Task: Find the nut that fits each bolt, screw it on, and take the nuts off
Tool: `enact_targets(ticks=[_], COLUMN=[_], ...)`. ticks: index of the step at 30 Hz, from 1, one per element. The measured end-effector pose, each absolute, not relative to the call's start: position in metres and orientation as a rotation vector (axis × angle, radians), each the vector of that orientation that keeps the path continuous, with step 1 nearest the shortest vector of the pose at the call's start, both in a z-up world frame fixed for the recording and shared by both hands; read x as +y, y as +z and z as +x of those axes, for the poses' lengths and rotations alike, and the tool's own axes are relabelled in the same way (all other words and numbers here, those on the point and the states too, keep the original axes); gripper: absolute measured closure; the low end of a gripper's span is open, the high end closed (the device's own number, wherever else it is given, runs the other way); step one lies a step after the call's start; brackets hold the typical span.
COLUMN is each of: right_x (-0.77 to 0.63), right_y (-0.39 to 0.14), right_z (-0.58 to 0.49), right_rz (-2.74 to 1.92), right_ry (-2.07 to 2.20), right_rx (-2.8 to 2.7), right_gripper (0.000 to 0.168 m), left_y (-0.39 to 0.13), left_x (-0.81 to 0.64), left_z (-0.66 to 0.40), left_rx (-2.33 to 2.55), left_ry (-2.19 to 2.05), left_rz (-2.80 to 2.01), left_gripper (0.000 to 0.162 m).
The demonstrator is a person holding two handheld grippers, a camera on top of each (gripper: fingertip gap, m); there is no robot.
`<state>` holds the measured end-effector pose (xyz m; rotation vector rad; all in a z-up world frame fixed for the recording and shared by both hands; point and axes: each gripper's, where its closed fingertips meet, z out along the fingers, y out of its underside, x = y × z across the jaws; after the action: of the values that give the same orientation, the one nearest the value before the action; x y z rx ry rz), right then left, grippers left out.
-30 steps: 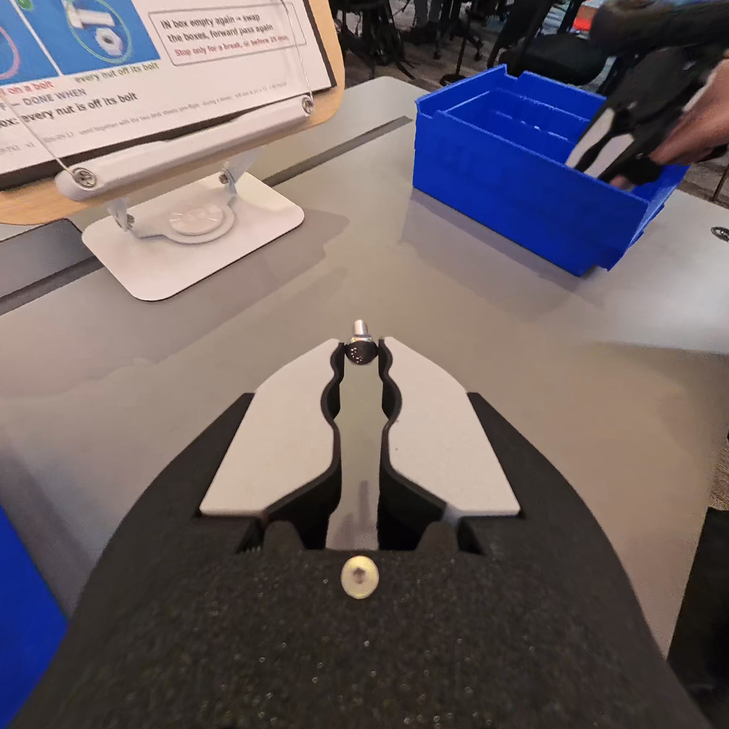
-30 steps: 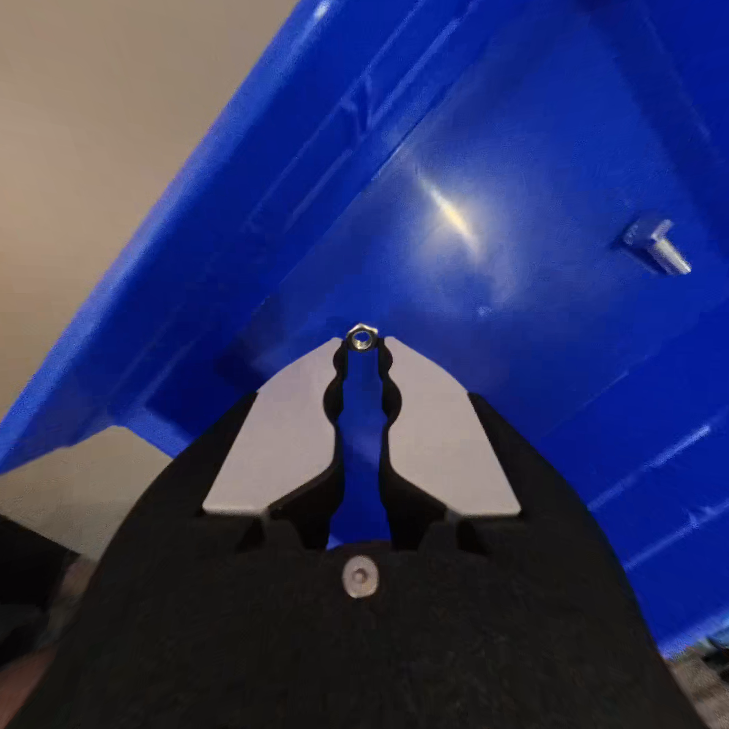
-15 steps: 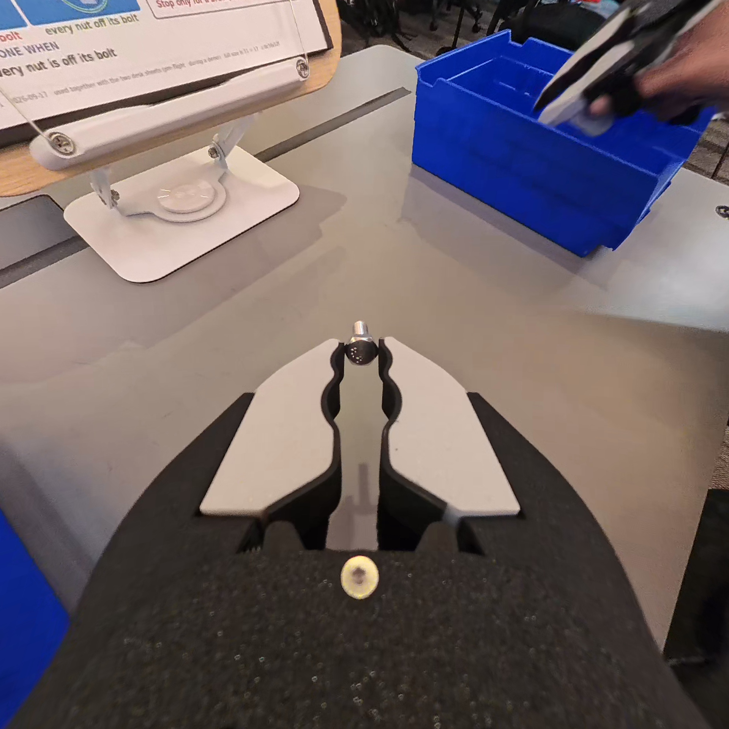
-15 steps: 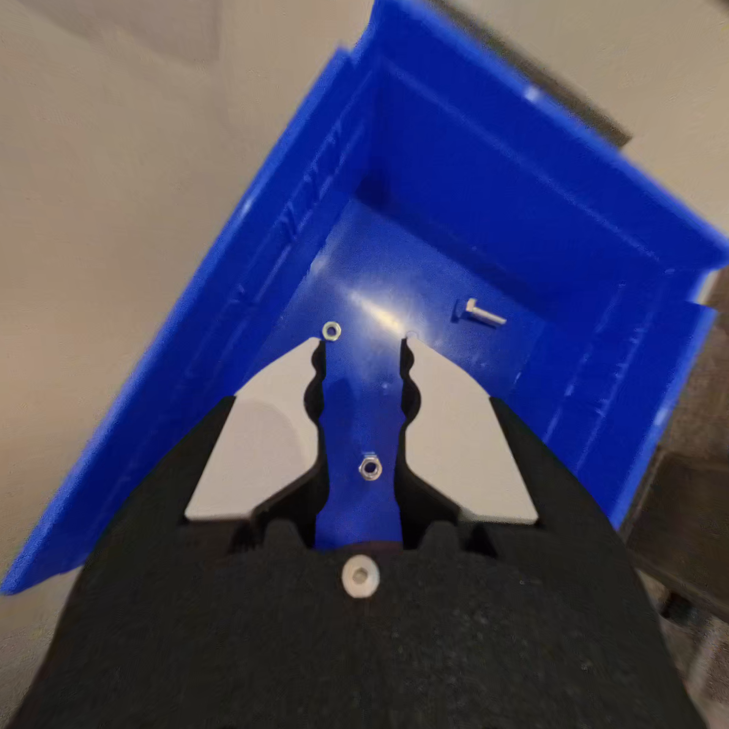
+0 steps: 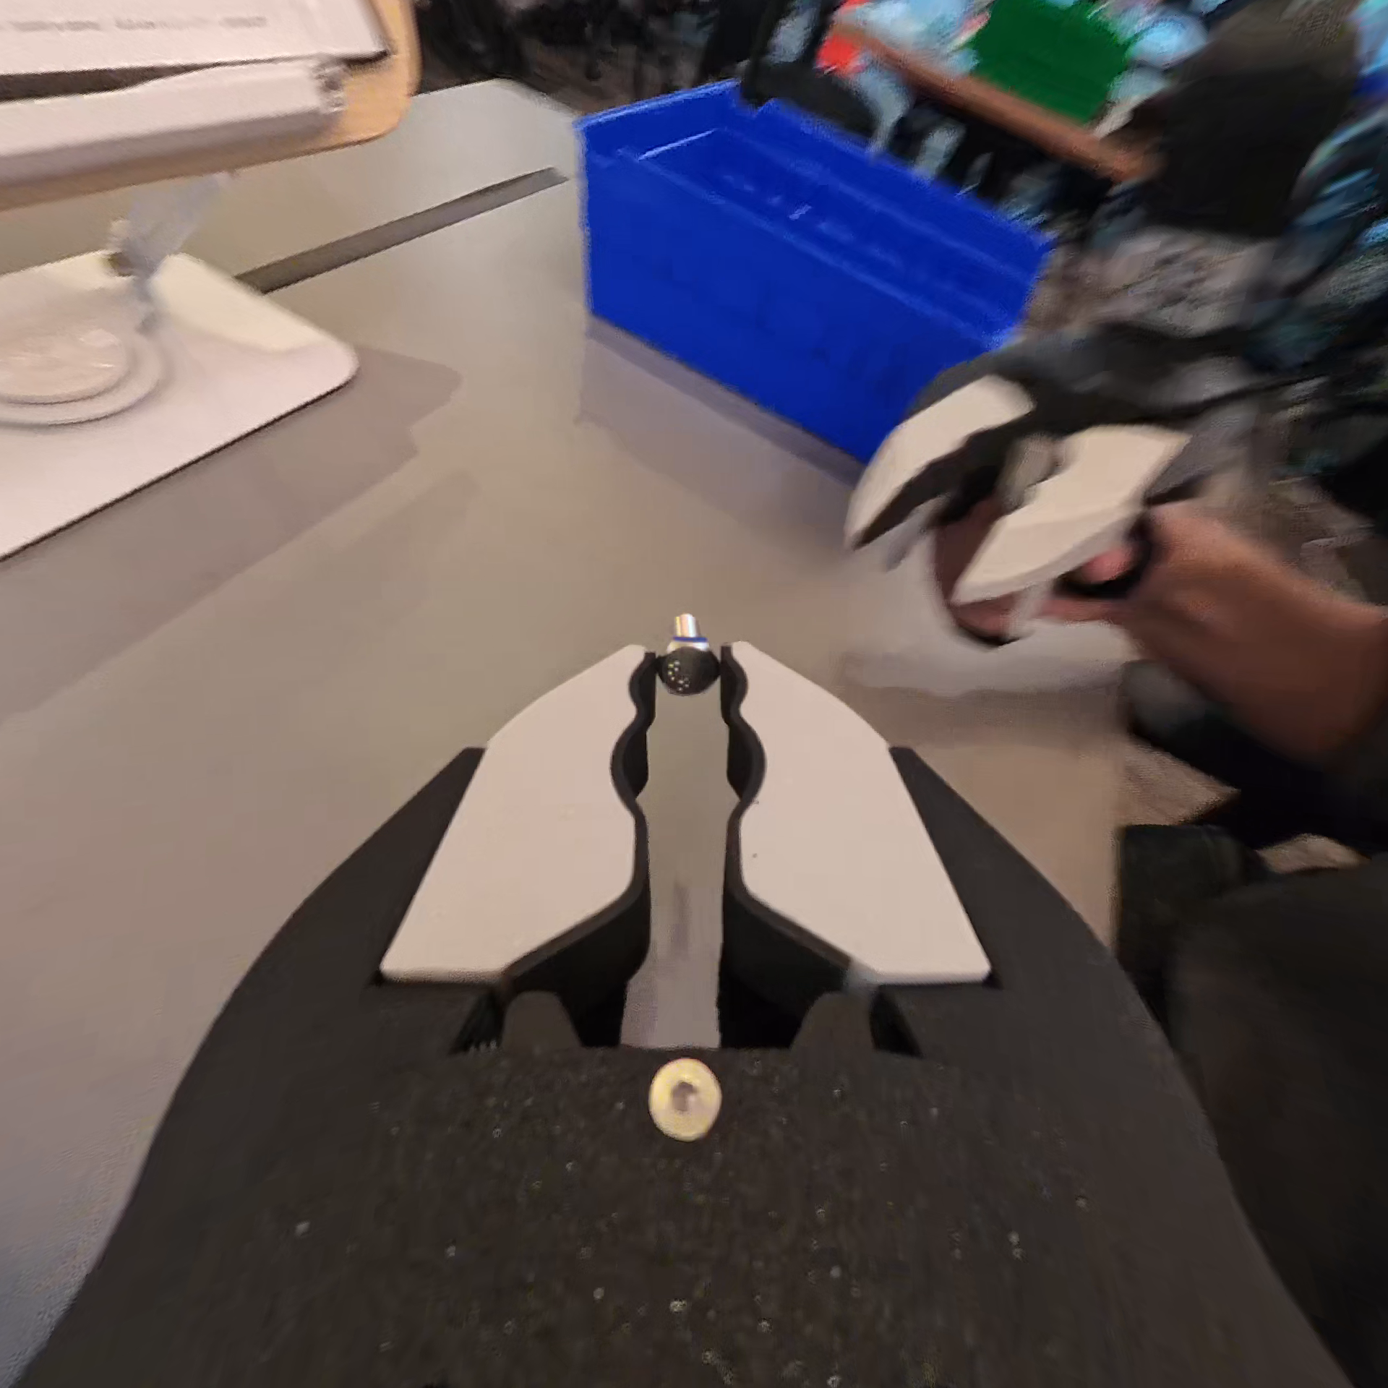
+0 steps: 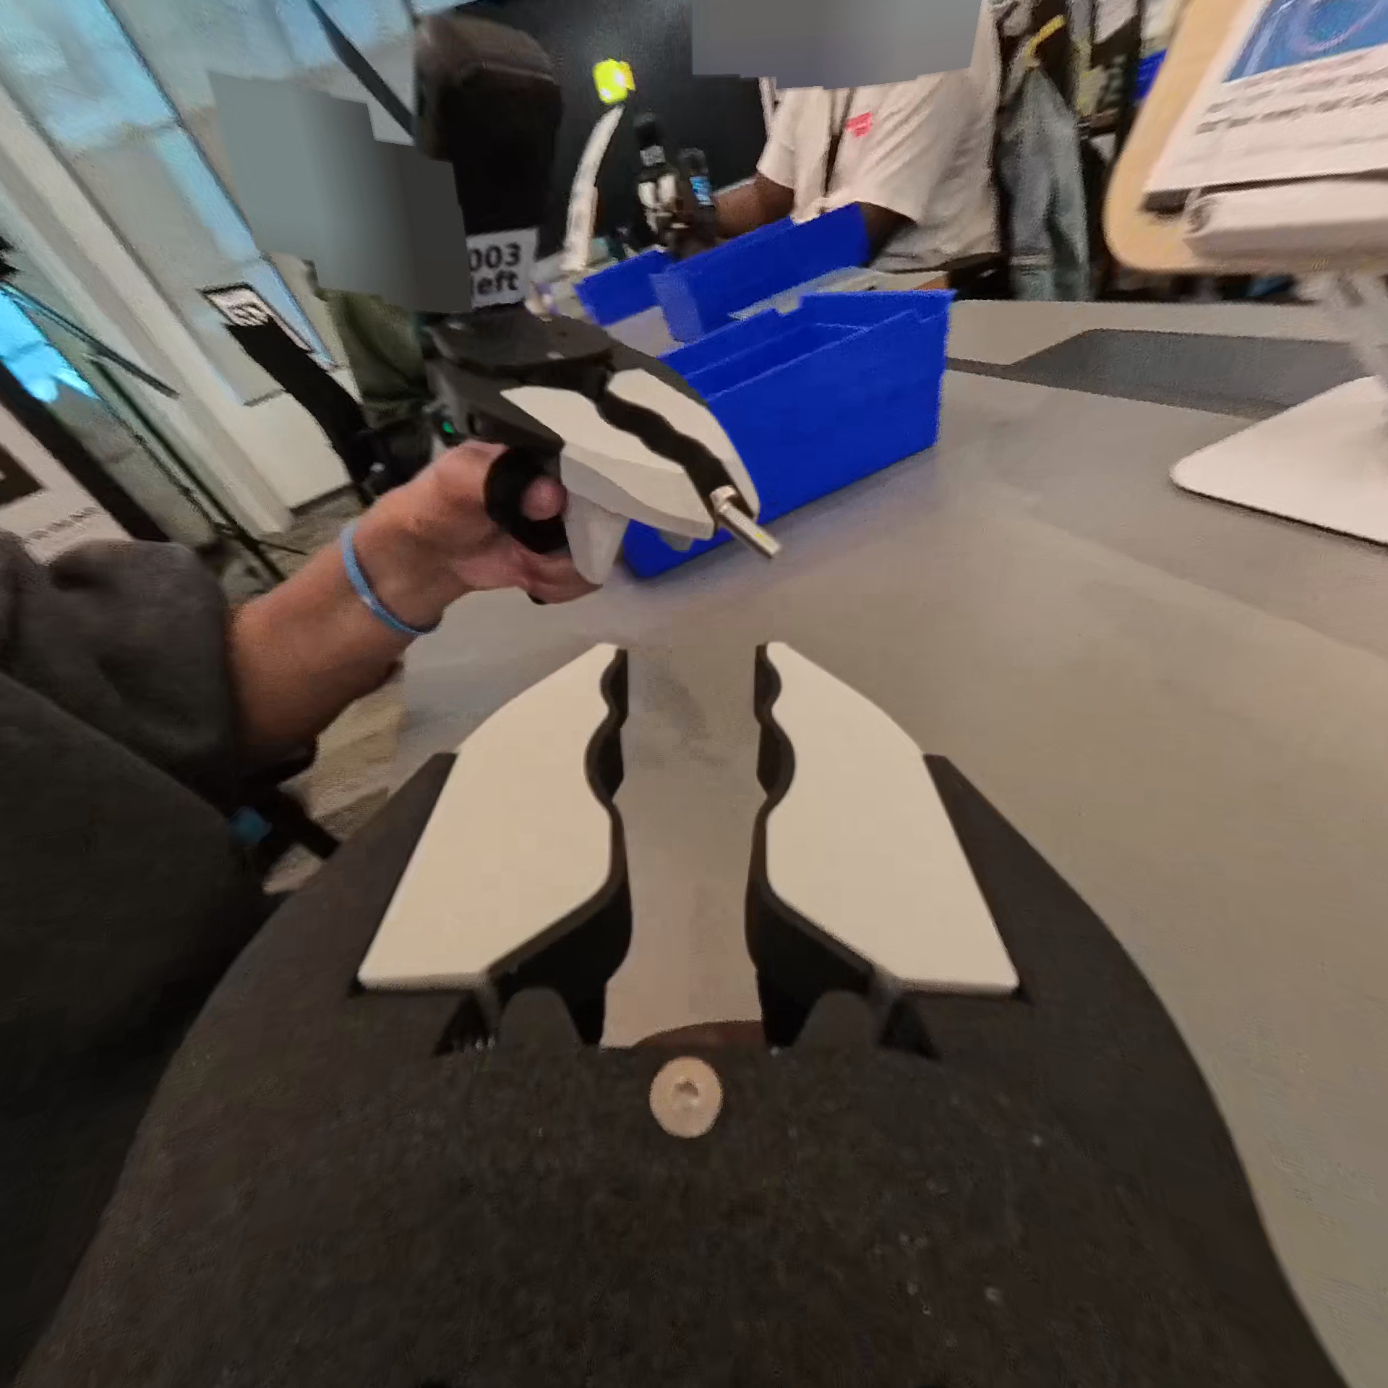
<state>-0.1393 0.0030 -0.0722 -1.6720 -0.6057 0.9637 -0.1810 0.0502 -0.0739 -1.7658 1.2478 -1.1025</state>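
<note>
the left gripper [image 5: 685, 652] pinched a bolt [image 5: 683, 662] at its fingertips above the grey table [image 5: 451, 601], near the blue bin [image 5: 789, 278] on the far right. the right gripper [image 6: 687, 653] was parted and empty. a careless approach might knock the bolt askew.

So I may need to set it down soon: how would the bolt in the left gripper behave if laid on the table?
The bolt looks like a smooth metal cylinder with a rounded head, so on the flat grey table it would probably roll, likely curving around its wider head. It seems rigid and small. The left gripper pinches only the head, so it might pivot if nudged.
</note>
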Motion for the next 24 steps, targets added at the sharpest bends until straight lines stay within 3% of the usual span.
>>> enact_targets(ticks=[6,12,15,19,22,24], right_x=[0.010,0.015,0.014,0.012,0.011,0.009], right_y=[-0.047,-0.049,-0.049,-0.051,-0.040,-0.024], right_z=[-0.159,-0.181,-0.181,-0.176,-0.158,-0.133], right_rz=[-1.462,-1.477,-1.468,-1.488,-1.501,-1.537], right_ry=[1.472,1.511,1.512,1.401,1.314,1.184], right_rx=[-0.528,-0.611,-0.614,-0.666,-0.632,-0.615], right_gripper=[0.141,0.141,0.158,0.161,0.161,0.161], left_y=[-0.043,-0.041,-0.050,-0.052,-0.051,-0.053], left_x=[0.018,0.016,0.014,0.012,0.019,0.021], left_z=[-0.181,-0.181,-0.179,-0.174,-0.176,-0.180], left_rx=[1.238,1.210,1.250,1.264,1.263,1.300], left_ry=[-1.558,-1.664,-1.617,-1.569,-1.465,-1.388], left_rz=[-1.566,-1.526,-1.549,-1.562,-1.591,-1.616], left_gripper=[0.146,0.147,0.147,0.146,0.123,0.120])
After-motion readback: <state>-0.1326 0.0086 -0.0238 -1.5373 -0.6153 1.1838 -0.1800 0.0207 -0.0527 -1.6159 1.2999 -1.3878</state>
